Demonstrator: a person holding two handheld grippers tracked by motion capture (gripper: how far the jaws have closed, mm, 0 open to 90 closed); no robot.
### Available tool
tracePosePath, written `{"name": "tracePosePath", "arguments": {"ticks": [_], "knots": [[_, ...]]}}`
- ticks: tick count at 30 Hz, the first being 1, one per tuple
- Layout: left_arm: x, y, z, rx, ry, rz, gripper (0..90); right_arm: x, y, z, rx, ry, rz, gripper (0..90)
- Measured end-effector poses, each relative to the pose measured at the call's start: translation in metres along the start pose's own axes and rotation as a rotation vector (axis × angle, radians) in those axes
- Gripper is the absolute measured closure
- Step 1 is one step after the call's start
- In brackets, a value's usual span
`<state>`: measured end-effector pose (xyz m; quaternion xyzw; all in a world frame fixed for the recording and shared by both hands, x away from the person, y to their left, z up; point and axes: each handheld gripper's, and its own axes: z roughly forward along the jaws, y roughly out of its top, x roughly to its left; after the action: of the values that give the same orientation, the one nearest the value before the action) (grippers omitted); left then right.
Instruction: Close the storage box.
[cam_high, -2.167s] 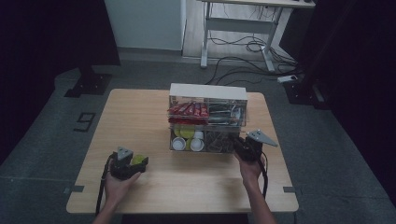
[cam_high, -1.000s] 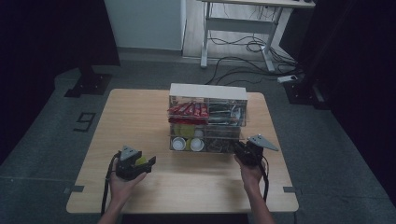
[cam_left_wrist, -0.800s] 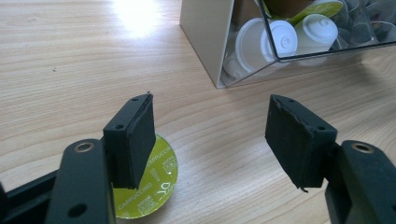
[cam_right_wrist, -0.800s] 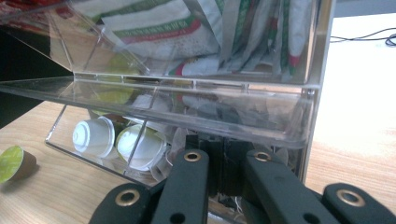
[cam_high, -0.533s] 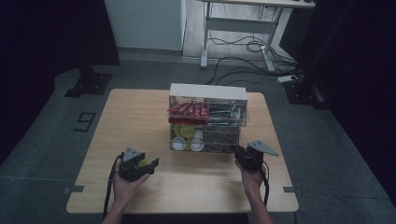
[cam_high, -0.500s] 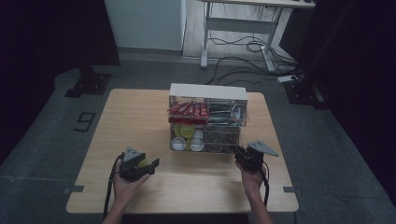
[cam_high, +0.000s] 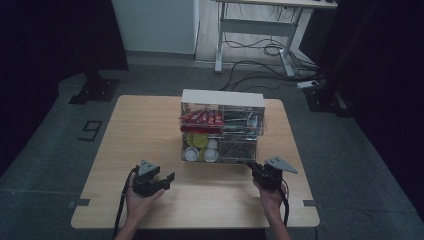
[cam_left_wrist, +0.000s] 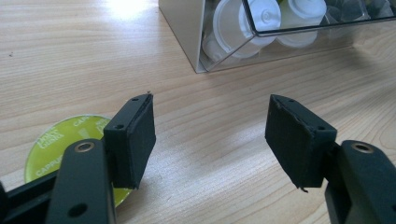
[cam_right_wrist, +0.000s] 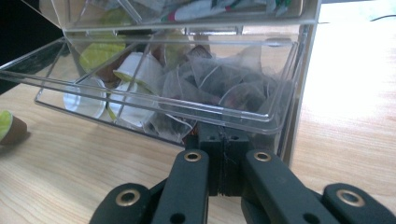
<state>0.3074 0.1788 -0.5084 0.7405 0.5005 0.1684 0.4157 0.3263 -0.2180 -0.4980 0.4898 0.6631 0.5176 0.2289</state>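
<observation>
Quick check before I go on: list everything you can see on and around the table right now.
Organiser: one, clear acrylic with white top, centre of table.
Lower drawer: one, clear, pulled out.
White capsules: several, drawer's left compartment.
Tea bags: several, translucent, drawer's right compartment.
Red packets: several, upper tier.
Green capsule: one, on the table beside the left gripper.
Table: one, light wood.
Left gripper: black, open.
Right gripper: black, shut, under the drawer's front edge.

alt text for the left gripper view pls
The left claw is open over the bare wooden table, nothing between its black pads. A lime-green coffee capsule lies on the table behind the jaw at picture left; ahead, a clear acrylic drawer organizer holds white capsules.
</observation>
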Motion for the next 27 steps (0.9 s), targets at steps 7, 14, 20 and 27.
{"name": "tracePosePath", "arguments": {"ticks": [7, 14, 20, 27], "knots": [[0.001, -0.002, -0.001, 0.002, 0.003, -0.001, 33.6, -0.003, -0.006, -0.002, 0.019, -0.009, 0.004, 89.1], [0.002, -0.004, -0.002, 0.000, 0.005, -0.004, 33.7, -0.006, -0.012, -0.003, 0.044, -0.016, 0.003, 89.1], [0.003, -0.004, -0.003, -0.001, 0.005, -0.007, 33.7, -0.008, -0.016, -0.002, 0.060, -0.023, 0.005, 89.0], [0.005, -0.006, -0.004, 0.001, 0.007, -0.012, 33.7, -0.010, -0.020, -0.002, 0.072, -0.027, 0.011, 88.6]]}}
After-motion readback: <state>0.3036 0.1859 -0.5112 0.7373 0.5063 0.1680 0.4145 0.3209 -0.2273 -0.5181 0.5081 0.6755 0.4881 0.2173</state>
